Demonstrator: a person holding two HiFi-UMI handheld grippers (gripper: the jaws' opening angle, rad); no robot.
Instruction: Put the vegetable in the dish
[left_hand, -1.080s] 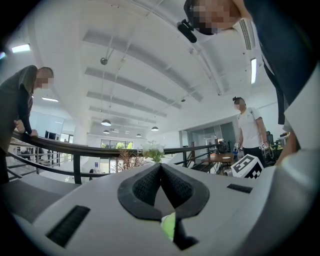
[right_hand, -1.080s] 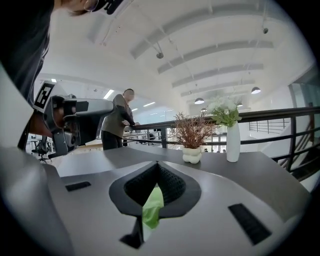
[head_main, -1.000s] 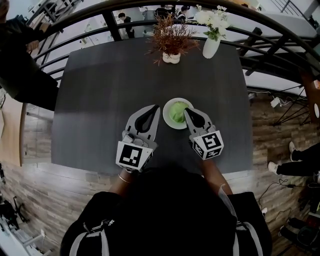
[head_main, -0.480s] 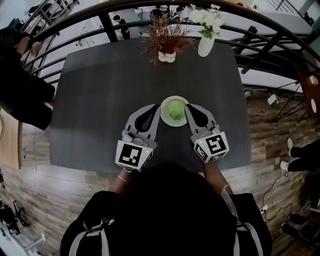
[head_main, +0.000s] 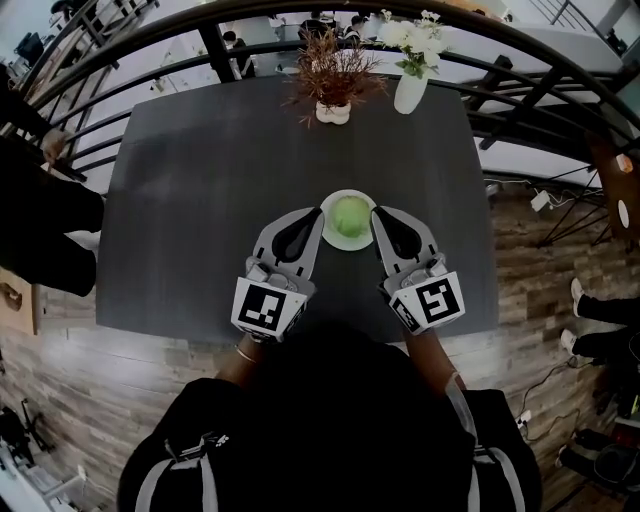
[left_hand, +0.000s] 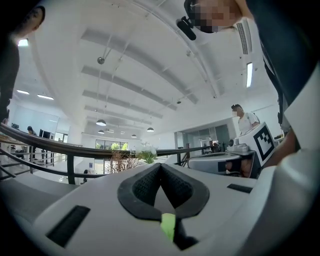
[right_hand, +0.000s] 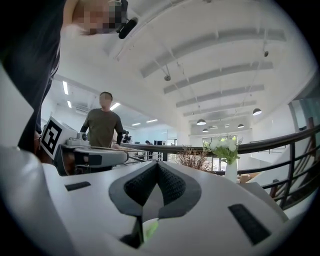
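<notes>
With the round green vegetable already lying in the small white round dish just ahead of and between both tips, and the left gripper and right gripper each clenched on nothing, a careless sideways swing could clip the rim and shove the dish across the dark grey table.

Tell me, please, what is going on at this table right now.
A person holds a gripper in each hand over a dark table. The green vegetable already sits in the white dish, which stands between the left gripper and the right gripper. Both grippers are shut and hold nothing. A potted dried plant and a flower vase stand at the far edge.
</notes>
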